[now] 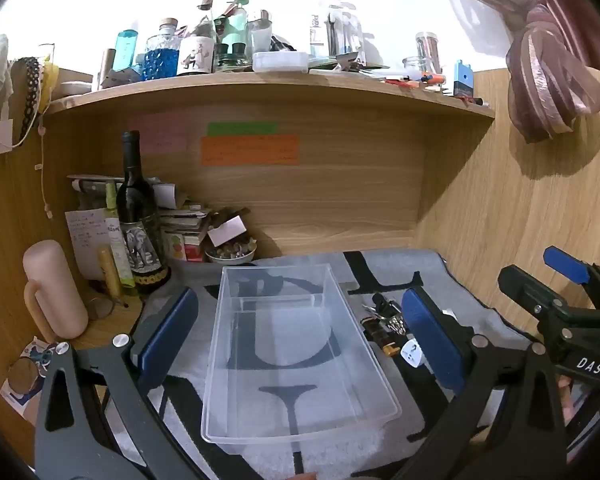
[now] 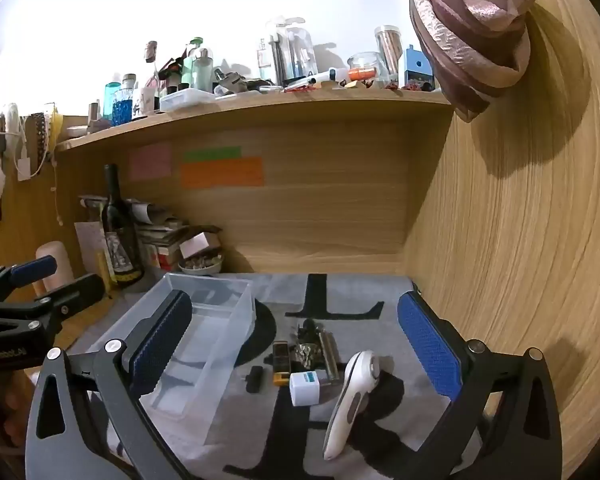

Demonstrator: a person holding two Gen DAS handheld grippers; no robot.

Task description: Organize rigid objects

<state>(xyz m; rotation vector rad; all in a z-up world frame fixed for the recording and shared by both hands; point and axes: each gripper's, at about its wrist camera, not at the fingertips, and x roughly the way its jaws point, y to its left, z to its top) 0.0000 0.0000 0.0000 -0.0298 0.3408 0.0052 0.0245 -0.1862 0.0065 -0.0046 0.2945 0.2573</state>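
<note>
1. A clear plastic bin sits on a grey mat with big black letters, laid over a wooden desk. Nothing lies inside the bin.
2. The left gripper hovers over the bin with its blue-padded fingers spread wide, one on either side of the bin's walls, holding nothing.
3. The right gripper is also wide open and grasps nothing; its fingers frame the small pile of objects on the mat, to the right of the bin.
4. In that pile, a white handheld device with a round head lies at a slant, nearest the right gripper.
5. Just beside its left is a white cube-shaped plug adapter with a teal patch on top.
6. Farther back lie a black and yellow rectangular item, a silvery cylinder, and a crumpled metallic lump between them; I can't tell what the lump is.
7. A small black piece lies between the pile and the bin, apart from both.
8. At the back left of the desk stand a dark wine bottle and a pale pink mug-like container.
9. A shelf above is crowded with bottles and jars.
</note>
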